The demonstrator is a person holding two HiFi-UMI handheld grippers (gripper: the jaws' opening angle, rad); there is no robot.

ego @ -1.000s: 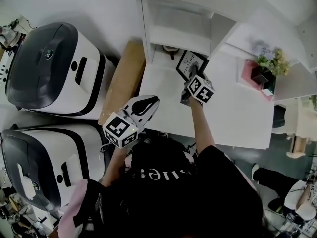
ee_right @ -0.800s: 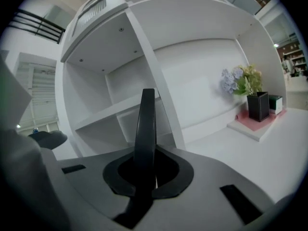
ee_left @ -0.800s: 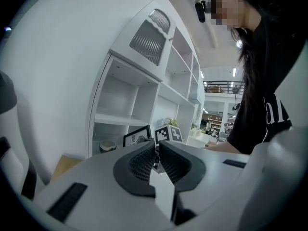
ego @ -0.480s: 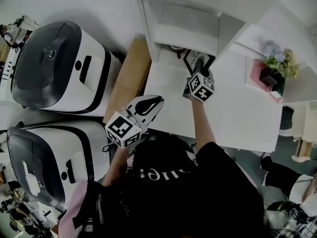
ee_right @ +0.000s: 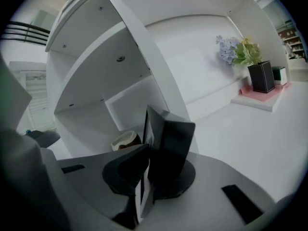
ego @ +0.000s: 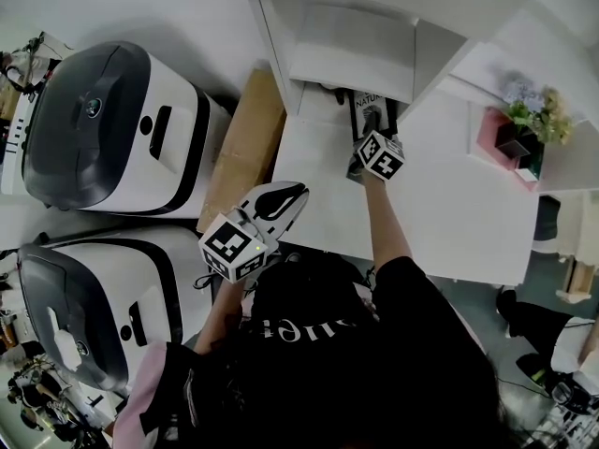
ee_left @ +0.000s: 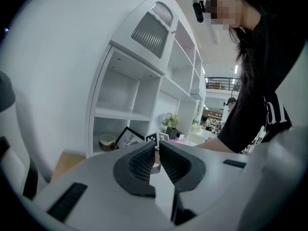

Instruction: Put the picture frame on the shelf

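Note:
The picture frame (ego: 372,112) is black with a white print and stands upright at the mouth of the white shelf's (ego: 348,47) lowest compartment. My right gripper (ego: 372,131) is shut on its lower edge, arm stretched across the white table (ego: 449,215). In the right gripper view the frame (ee_right: 168,137) sits between the pads, edge-on, with the right gripper (ee_right: 148,165) clamped on it. My left gripper (ego: 288,195) hangs shut and empty near the table's front edge. In the left gripper view the left gripper (ee_left: 157,151) points at the shelf, where the frame (ee_left: 127,138) leans.
A small bowl (ego: 328,90) sits inside the same low compartment, left of the frame. A potted plant (ego: 530,122) on a pink base stands at the table's right. Two white-and-black machines (ego: 103,124) (ego: 89,311) and a brown board (ego: 245,146) lie left of the table.
My right gripper has carried the frame away from me to the shelf's lowest compartment and turned it more upright. The left gripper has barely moved.

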